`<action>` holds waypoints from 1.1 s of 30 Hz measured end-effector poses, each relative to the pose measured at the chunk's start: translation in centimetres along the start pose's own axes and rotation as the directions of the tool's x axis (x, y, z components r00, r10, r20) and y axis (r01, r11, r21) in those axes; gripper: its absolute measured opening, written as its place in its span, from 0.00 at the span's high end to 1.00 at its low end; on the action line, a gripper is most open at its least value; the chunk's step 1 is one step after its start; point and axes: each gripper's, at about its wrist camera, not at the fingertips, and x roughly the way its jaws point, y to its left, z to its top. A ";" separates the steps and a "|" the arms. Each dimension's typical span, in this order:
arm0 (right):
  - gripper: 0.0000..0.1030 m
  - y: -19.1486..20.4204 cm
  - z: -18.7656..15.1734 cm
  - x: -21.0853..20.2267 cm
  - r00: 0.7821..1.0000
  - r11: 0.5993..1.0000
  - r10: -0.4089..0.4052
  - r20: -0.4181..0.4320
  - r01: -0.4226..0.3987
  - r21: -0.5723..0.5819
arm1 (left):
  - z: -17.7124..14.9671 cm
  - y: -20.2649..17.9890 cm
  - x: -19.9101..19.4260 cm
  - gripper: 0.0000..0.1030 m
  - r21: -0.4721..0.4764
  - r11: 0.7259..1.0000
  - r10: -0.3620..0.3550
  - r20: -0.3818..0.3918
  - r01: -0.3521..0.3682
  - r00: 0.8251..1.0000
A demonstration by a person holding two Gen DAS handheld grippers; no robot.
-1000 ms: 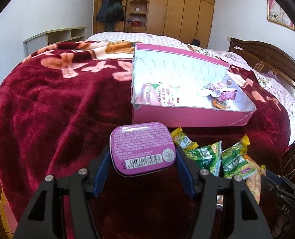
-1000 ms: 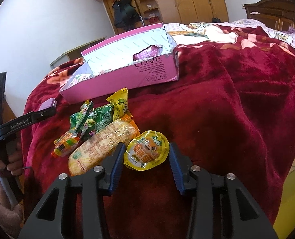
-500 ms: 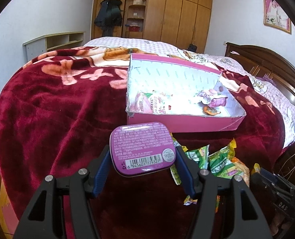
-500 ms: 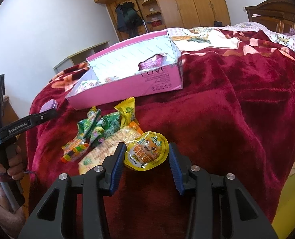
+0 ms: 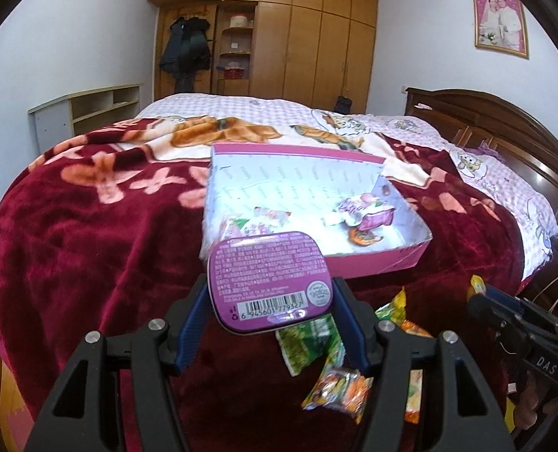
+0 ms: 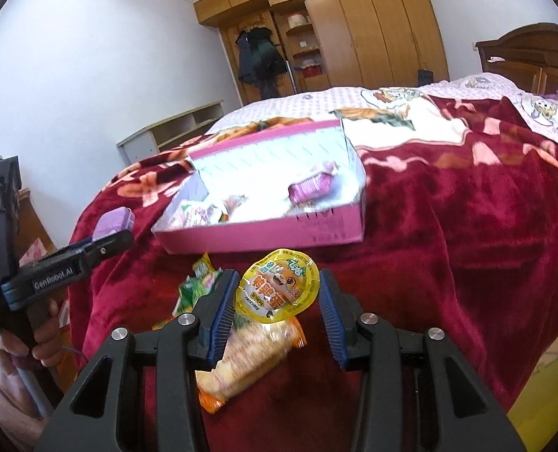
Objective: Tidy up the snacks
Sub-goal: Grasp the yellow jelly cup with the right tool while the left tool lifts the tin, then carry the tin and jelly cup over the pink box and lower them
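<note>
Between each gripper's blue pads sits one snack, both held above the red blanket in front of the pink box.

Clamped in the left gripper (image 5: 269,312) is a flat purple rounded tin (image 5: 269,286), barcode side up, its far edge overlapping the near wall of the open pink cardboard box (image 5: 377,265) in the left wrist view. The right gripper (image 6: 278,303) holds a round yellow foil-lidded jelly cup (image 6: 277,290) by its rim, tilted up toward the camera. Below it lies an orange-and-yellow corn-print packet (image 6: 249,358), with green wrapped sweets (image 6: 196,286) just to its left. Inside the box lie a purple-pink wrapped snack (image 6: 313,186) and pale printed packets (image 6: 200,211). Everything rests on the dark red plush blanket (image 6: 448,233) covering the bed.
</note>
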 end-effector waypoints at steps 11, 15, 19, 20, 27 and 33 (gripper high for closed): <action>0.57 1.1 3.2 1.3 1.000 0.999 0.020 0.011 -0.020 -0.031 | 2.8 -0.4 2.2 0.37 -0.004 0.999 -0.043 -0.008 0.043 0.999; 0.57 1.2 4.3 2.2 1.000 0.999 0.017 0.017 -0.016 -0.035 | 3.8 -0.2 3.1 0.37 -0.001 1.000 -0.031 -0.004 0.031 1.000; 0.57 1.0 5.0 2.8 1.000 1.000 0.016 0.025 -0.016 -0.023 | 4.6 0.0 4.1 0.37 0.003 1.000 -0.029 -0.008 0.029 1.000; 0.57 0.9 5.2 3.0 1.000 1.000 0.016 0.026 -0.015 -0.021 | 4.7 0.0 4.4 0.37 0.007 1.000 -0.026 -0.008 0.026 1.000; 0.57 0.1 6.3 4.1 0.999 1.000 -0.011 0.032 0.012 -0.024 | 5.7 0.2 6.5 0.37 0.016 1.000 -0.015 -0.010 0.015 1.000; 0.57 -0.8 6.8 5.4 0.999 0.999 -0.033 0.026 0.034 -0.017 | 6.5 0.4 8.8 0.37 0.018 1.000 -0.011 -0.009 0.011 1.000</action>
